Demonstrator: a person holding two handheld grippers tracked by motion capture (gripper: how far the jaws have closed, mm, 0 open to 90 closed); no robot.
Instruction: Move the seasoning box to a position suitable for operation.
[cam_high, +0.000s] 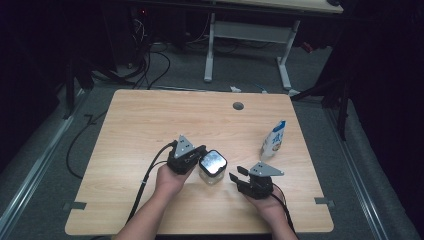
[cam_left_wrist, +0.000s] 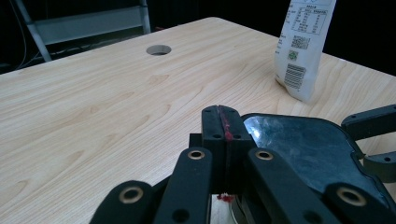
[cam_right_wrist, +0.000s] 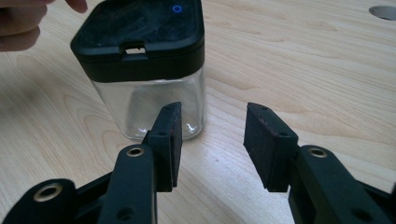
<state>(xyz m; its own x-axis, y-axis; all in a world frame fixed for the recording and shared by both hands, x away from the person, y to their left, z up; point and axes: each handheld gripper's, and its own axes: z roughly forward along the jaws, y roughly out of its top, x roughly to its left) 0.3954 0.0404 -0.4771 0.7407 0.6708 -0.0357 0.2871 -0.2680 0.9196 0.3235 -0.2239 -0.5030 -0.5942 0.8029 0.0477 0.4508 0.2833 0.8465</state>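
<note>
Clear square glass jar with black lid (cam_high: 212, 167) standing mid-counter (cam_high: 150, 125). Left gripper (cam_left_wrist: 223, 128) beside the lid, jaws pressed together, empty. Right gripper (cam_right_wrist: 212, 140) half-open, empty: widen first, then approach squarely around glass.

Jar (cam_high: 212, 167) between both grippers, pouch (cam_high: 273, 140) near right, far tabletop (cam_high: 150, 115) open

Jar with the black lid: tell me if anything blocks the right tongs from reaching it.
Nothing visible does. The right tongs stand open, with bare table between them and the jar. The left tongs sit on the jar's far side.
</note>
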